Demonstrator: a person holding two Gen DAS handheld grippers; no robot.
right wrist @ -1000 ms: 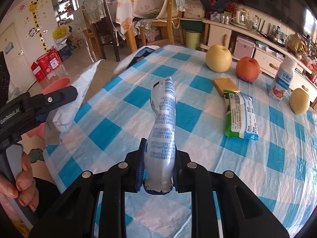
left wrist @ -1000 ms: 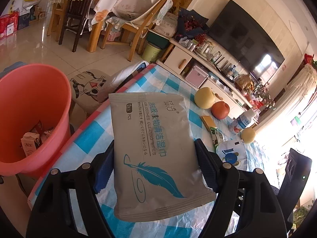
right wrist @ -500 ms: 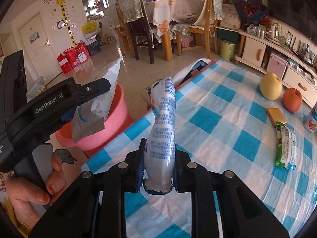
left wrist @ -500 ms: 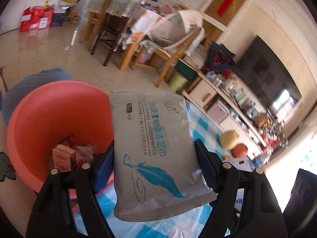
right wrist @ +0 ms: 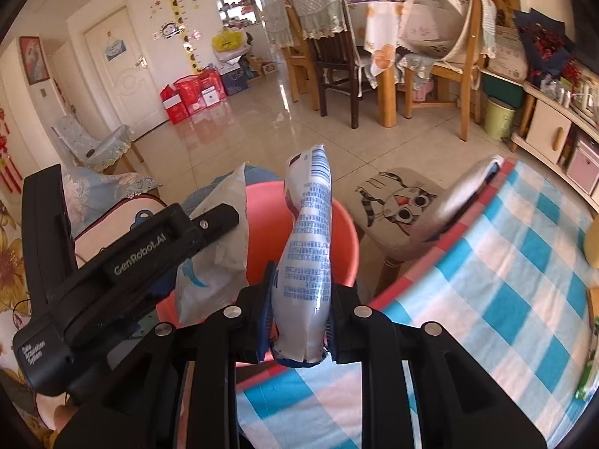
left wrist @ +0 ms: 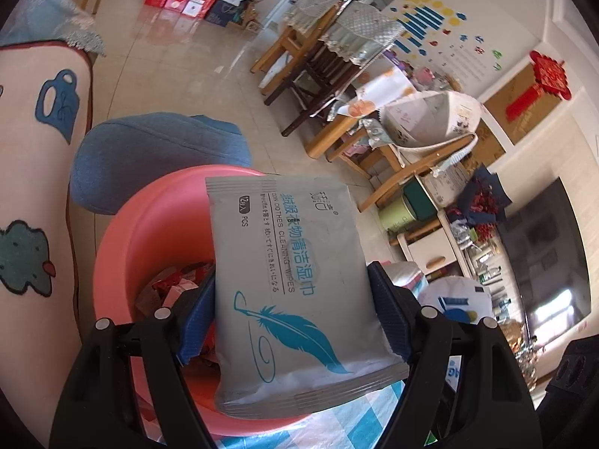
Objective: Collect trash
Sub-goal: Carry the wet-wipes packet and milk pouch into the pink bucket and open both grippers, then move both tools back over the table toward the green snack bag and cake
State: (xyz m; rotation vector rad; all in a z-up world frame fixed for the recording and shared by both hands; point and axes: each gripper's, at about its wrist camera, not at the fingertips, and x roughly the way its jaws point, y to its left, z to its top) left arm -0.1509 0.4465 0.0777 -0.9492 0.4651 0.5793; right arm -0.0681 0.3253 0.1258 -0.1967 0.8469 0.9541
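My left gripper is shut on a grey wet-wipes packet with a blue feather print and holds it over the pink bin, which has wrappers and small cartons at its bottom. My right gripper is shut on a white and blue wrapper, held upright at the table's edge with the pink bin just beyond it. In the right wrist view the left gripper and its packet hang over the bin's left side.
The blue-and-white checked table lies to the right, with a stool with a cat cushion beside the bin. A blue cushion and a patterned sofa are to the left. Dining chairs stand across the tiled floor.
Both grippers have swung left from over the table to the pink bin, each still holding its packet. The left one is now over the bin's opening.
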